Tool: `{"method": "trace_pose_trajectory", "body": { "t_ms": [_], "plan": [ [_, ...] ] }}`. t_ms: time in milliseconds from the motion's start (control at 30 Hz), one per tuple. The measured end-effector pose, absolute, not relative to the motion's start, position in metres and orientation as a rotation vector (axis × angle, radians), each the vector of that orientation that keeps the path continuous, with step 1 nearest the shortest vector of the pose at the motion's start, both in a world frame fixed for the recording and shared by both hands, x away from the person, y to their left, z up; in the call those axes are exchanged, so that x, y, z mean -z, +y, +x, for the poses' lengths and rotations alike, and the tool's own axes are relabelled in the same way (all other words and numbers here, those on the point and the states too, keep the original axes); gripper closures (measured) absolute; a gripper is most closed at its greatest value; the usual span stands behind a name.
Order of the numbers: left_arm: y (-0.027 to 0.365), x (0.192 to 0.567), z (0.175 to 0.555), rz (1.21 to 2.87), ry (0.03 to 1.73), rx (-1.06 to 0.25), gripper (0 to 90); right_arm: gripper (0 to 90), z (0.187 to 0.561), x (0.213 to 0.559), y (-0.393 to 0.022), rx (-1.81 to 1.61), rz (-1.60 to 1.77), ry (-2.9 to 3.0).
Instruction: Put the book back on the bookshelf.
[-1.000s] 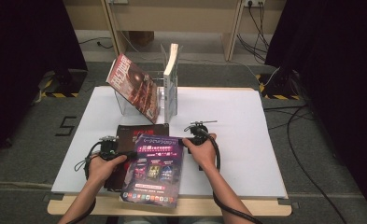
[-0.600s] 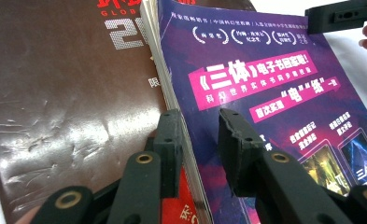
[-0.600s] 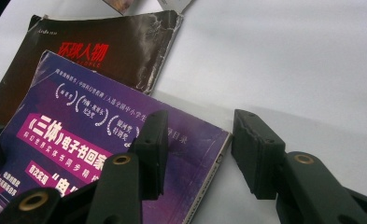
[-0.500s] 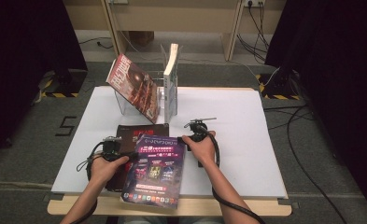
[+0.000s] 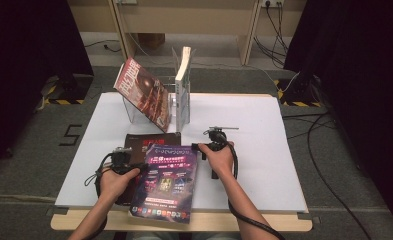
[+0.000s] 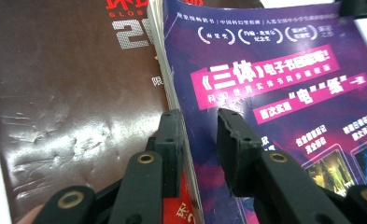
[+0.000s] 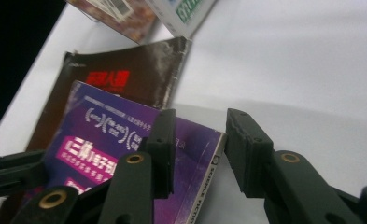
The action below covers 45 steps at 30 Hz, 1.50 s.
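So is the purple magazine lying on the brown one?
Touching. The left gripper view shows the purple magazine with its page edge resting on the brown magazine; the high view shows it overlapping that cover.

A white table top [image 5: 264, 130] with a wooden front edge stands on grey carpet [image 5: 34, 165]; black curtains [image 5: 24, 60] hang at both sides; pale wooden shelving [image 5: 219, 20] lines the back; cables [image 5: 329, 145] trail across the floor.

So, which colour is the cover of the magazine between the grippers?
Purple magazine, with pink title bands; the left gripper view shows it best.
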State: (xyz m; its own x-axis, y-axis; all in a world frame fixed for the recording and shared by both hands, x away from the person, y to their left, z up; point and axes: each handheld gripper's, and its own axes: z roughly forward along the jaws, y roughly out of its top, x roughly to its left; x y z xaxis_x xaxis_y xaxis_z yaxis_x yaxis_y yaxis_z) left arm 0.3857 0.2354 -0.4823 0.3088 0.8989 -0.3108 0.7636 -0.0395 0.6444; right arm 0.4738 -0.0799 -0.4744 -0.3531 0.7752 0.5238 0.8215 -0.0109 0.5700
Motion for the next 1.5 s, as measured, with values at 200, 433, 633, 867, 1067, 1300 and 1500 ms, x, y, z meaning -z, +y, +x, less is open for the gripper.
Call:
{"method": "trace_pose_trajectory", "body": {
  "t_ms": [200,433,633,867,1067,1300,1500],
  "plan": [
    [0.231,0.481,0.383,1.846,1.486,-0.274,70.8,65.0,0.469,0.474,-0.085,1.286,-1.756,-2.121],
    [0.229,0.48,0.383,1.854,1.486,-0.289,71.3,64.9,0.468,0.476,-0.092,1.297,-1.744,-2.067],
    [0.229,0.48,0.382,1.851,1.49,-0.288,71.5,62.7,0.467,0.478,-0.092,1.261,-1.743,-2.073],
    [0.229,0.481,0.381,1.846,1.49,-0.289,71.6,60.1,0.465,0.485,-0.093,1.218,-1.753,-2.061],
    [0.229,0.481,0.381,1.84,1.492,-0.284,71.6,59.4,0.465,0.487,-0.094,1.192,-1.744,-2.066],
    [0.23,0.481,0.381,1.832,1.496,-0.277,71.6,59.4,0.463,0.486,-0.094,1.176,-1.747,-2.049],
    [0.23,0.481,0.382,1.833,1.498,-0.273,71.6,61.3,0.459,0.489,-0.089,1.16,-1.684,-2.014]
  ]
}}
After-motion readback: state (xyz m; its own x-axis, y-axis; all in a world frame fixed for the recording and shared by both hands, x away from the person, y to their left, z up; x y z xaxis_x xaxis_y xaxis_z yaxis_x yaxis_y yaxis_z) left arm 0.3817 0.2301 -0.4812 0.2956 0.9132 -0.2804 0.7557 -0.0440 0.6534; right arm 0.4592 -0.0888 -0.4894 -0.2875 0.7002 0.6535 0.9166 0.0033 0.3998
